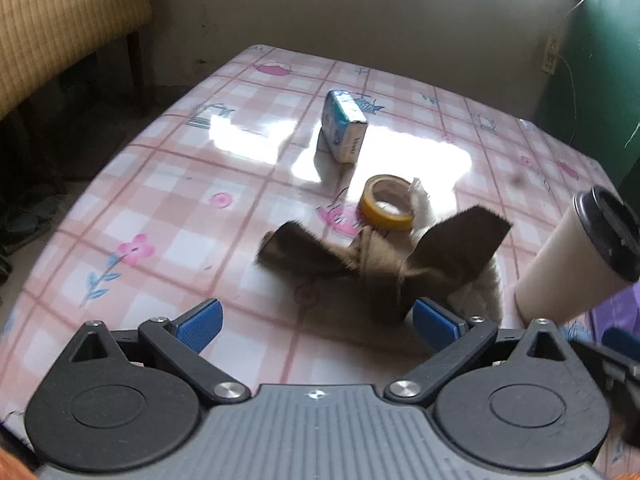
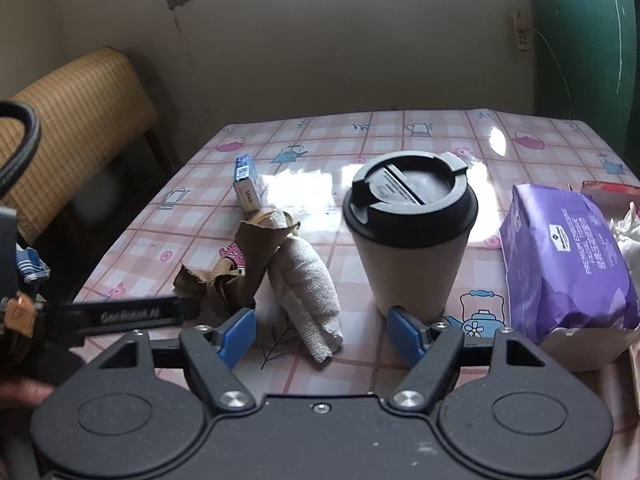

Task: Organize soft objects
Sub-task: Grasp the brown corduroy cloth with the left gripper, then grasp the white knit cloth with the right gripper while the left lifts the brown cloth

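A crumpled brown cloth strip (image 1: 360, 268) tied with twine lies on the pink checked tablecloth (image 1: 168, 208), blurred in the left wrist view; it also shows in the right wrist view (image 2: 240, 264). A rolled white towel (image 2: 308, 284) lies beside it, touching it. My left gripper (image 1: 316, 322) is open and empty, its jaws wide apart just short of the brown cloth. My right gripper (image 2: 324, 334) is open and empty, just in front of the towel's near end.
A paper cup with a black lid (image 2: 408, 236) stands right of the towel. A purple tissue pack (image 2: 560, 260) lies further right. A yellow tape roll (image 1: 386, 202) and a small blue-white tissue packet (image 1: 344, 126) sit beyond the cloth. A wicker chair (image 2: 72, 120) stands at the left.
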`<state>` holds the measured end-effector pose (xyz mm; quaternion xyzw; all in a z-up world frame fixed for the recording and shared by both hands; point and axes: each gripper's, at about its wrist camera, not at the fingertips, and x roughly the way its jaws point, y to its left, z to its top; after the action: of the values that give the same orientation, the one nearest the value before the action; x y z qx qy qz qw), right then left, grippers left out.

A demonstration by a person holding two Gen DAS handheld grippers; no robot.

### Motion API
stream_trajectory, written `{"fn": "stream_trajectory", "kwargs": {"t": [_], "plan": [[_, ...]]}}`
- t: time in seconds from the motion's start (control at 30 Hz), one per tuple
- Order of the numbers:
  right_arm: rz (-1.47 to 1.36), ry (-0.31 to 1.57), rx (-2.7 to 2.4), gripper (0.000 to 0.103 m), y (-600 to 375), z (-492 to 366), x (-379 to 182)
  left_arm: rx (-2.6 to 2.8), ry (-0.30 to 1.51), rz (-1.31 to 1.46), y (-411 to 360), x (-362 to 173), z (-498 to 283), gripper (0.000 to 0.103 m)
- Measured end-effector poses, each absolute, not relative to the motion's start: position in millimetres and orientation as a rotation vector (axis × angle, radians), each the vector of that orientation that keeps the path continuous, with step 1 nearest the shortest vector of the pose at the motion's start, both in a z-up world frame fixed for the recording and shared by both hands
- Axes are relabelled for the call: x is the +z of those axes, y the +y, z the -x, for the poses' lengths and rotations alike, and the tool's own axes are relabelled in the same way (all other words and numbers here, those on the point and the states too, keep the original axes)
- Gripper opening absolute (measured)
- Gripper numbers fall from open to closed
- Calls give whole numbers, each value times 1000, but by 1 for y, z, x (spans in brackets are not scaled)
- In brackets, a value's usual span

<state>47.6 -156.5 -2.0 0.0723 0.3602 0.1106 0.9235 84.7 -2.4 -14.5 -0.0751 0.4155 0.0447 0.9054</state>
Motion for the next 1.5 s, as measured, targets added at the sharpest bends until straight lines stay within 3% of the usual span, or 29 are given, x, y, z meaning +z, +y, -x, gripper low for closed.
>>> {"fn": "stream_trajectory", "kwargs": {"t": [0.27,0.73,0.93,1.23,1.3,1.33,1.37,1.4,1.43,1.5], "plan": [[-151,745,229,86,-157,-51,-5,72,861,33,-23,-39,-119,103],[-138,762,281,86,-145,-55,-14,102,823,84,74,-20,-70,103],[-104,757,300,86,-135,-55,-14,0,768,179,57,2,-73,103],[-80,753,295,86,-130,-62,-17,12,875,113,16,-42,-105,103],[-75,750,301,86,-127,-66,-19,27,849,60,10,-46,-102,97],[-69,746,306,86,-125,-68,-21,31,834,31,8,-45,-100,87],[-64,744,310,86,-123,-71,-22,34,817,-1,4,-46,-98,71],[-56,741,313,86,-120,-74,-23,38,805,-25,2,-45,-96,62],[-51,738,314,86,-117,-77,-25,37,795,-42,1,-45,-95,43],[-42,737,305,86,-111,-85,-29,7,788,-18,5,-43,-92,38]]}}
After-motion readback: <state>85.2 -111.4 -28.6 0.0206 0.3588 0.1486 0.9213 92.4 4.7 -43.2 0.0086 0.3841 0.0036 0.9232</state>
